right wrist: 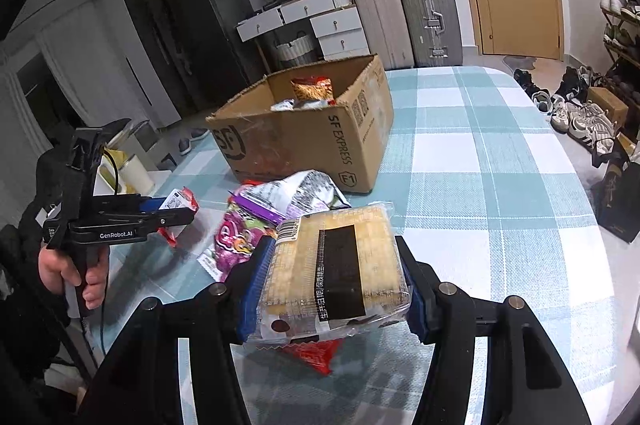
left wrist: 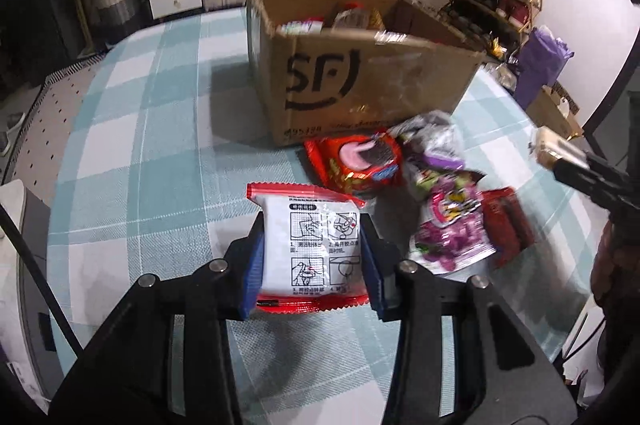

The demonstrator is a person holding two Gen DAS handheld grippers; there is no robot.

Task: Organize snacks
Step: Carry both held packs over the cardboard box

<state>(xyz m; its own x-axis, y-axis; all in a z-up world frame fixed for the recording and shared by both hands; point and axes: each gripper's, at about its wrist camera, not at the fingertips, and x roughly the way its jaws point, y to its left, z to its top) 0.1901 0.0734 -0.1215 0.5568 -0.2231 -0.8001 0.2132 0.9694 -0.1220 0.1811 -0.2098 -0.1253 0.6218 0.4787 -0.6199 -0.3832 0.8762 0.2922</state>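
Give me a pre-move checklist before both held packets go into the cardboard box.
1. Left gripper grip on the red-and-white packet: ok, pads press both sides.
2. Right gripper grip on the yellow cracker pack: ok, held between both pads.
3. Cardboard box open at the top: ok, flaps are up and snacks already lie inside.
4. Free room inside the box: cannot tell, most of the interior is hidden.
5. Path to the box: not ok for a low move, loose snack bags lie in front of it; lift over them.
6. Grippers apart from each other: ok.
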